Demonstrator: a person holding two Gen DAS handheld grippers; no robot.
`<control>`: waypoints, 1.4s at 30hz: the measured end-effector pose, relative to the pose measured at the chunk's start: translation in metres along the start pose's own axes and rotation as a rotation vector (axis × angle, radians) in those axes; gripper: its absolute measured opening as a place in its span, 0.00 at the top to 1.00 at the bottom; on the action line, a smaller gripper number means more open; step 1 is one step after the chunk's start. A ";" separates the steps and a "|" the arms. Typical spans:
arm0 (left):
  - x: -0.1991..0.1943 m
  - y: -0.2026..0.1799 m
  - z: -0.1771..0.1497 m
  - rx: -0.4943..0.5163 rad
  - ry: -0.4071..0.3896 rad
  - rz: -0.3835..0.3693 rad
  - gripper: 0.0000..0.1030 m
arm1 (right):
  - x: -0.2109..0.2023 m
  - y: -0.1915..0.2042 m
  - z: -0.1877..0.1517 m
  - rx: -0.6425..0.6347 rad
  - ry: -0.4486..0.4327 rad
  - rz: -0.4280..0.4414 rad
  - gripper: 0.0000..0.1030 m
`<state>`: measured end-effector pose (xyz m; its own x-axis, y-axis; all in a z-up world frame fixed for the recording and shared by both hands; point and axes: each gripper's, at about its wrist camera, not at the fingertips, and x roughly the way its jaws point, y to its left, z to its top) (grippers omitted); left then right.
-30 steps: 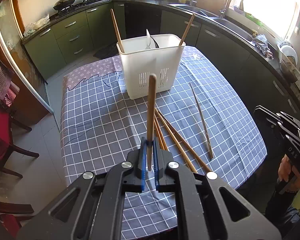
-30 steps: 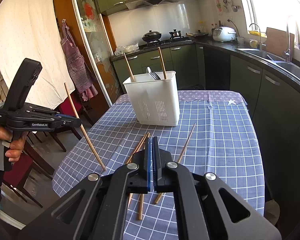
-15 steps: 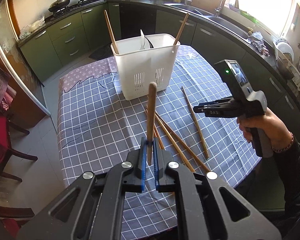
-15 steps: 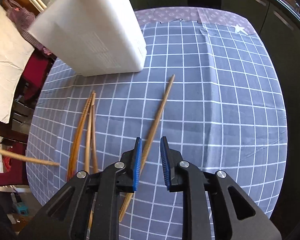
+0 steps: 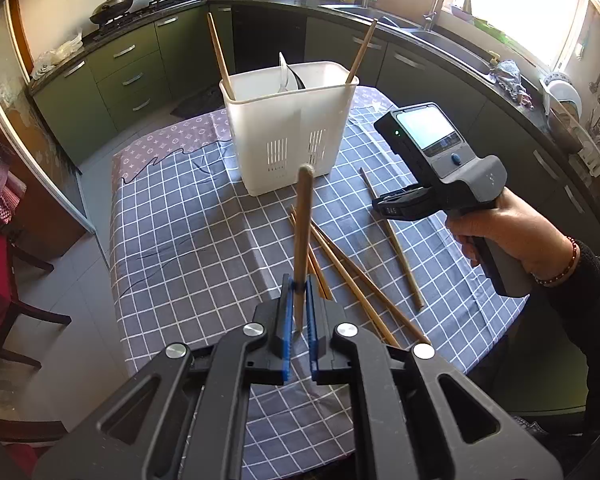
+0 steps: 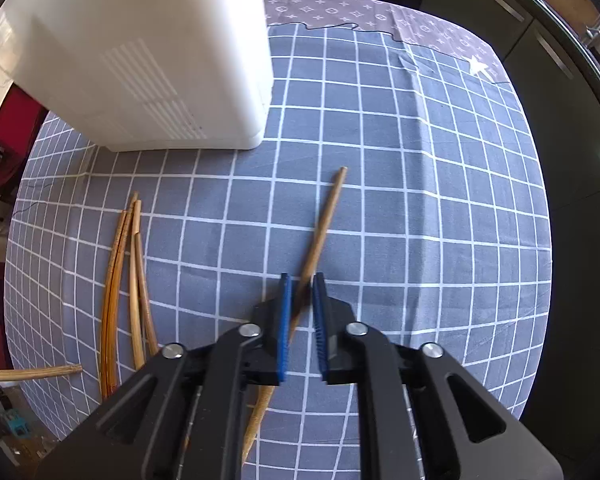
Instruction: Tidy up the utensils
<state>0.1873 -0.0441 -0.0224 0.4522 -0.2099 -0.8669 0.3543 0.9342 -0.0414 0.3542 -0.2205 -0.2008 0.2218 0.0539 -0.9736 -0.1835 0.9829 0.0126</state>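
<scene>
My left gripper (image 5: 298, 286) is shut on a wooden chopstick (image 5: 302, 232) and holds it upright above the table, in front of the white utensil holder (image 5: 290, 128). The holder has two chopsticks and a spoon standing in it. My right gripper (image 6: 301, 280) is open, low over the cloth, its jaws on either side of a lone chopstick (image 6: 320, 232) lying on the table. It also shows in the left wrist view (image 5: 396, 208). Several more chopsticks (image 6: 130, 272) lie in a bundle to the left.
The table has a blue checked cloth (image 6: 420, 200). The holder's wall (image 6: 148, 56) stands close ahead-left of my right gripper. Green kitchen cabinets (image 5: 132, 76) and a counter ring the table. A chair (image 5: 4, 280) stands at the left.
My right gripper came in over the table, opened, and dropped down so that its jaws straddle the lone chopstick. My left gripper has kept its chopstick and moved closer to the holder.
</scene>
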 end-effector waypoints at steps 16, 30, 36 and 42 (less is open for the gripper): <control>-0.020 -0.004 0.004 0.008 -0.027 0.028 0.94 | -0.139 -0.047 -0.100 -0.004 -0.436 0.285 0.94; -0.058 -0.007 0.032 -0.009 -0.085 0.018 0.94 | -0.245 -0.047 -0.112 -0.075 -0.676 0.384 0.94; -0.107 -0.009 0.079 -0.003 -0.226 0.026 0.94 | -0.309 -0.035 -0.077 -0.105 -0.803 0.418 0.94; -0.132 -0.003 0.130 -0.021 -0.361 0.030 0.94 | -0.348 -0.013 -0.019 -0.107 -0.899 0.393 0.94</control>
<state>0.2332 -0.0569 0.1568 0.7236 -0.2670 -0.6365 0.3209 0.9466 -0.0323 0.2617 -0.2554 0.1332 0.7635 0.5307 -0.3680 -0.4762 0.8476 0.2343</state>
